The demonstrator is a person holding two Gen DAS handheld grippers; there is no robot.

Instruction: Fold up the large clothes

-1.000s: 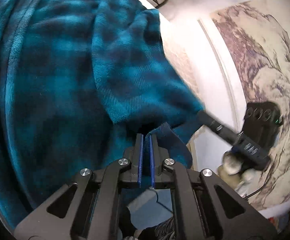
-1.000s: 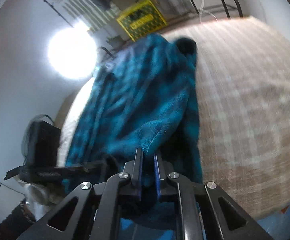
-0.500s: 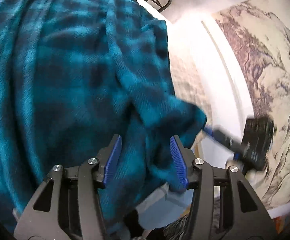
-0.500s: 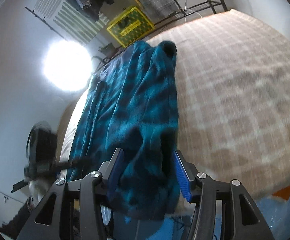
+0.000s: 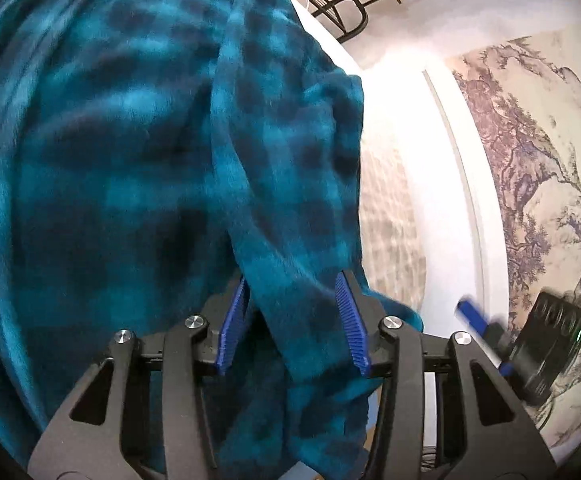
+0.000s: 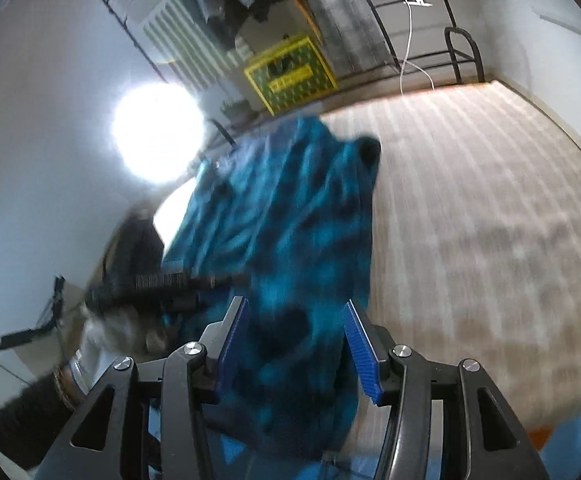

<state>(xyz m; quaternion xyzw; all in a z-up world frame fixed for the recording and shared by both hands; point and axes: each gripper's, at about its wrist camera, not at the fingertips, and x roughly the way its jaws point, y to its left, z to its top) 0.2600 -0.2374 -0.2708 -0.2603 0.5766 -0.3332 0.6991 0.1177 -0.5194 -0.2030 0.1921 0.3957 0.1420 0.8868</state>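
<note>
Blurred by motion: teal-and-black plaid fleece garment (image 6: 290, 240), beige checked mattress surface (image 6: 490, 240). Cut off at left edge: same garment (image 5: 90, 160). Smeared beyond recognition: dark gripper-like tool (image 6: 162, 284).

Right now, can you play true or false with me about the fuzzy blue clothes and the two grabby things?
1. The garment is blue plaid fleece. True.
2. The left hand-held gripper is clamped shut on the cloth. False: its jaws stand open, with the cloth hanging loose between them.
3. The right hand-held gripper is open too. True.
4. The garment lies on a bare wooden floor. False: it lies on a beige checked bed cover.
5. A yellow crate stands beyond the bed. True.
6. The wall by the left gripper is blank. False: a landscape painting hangs there.
</note>
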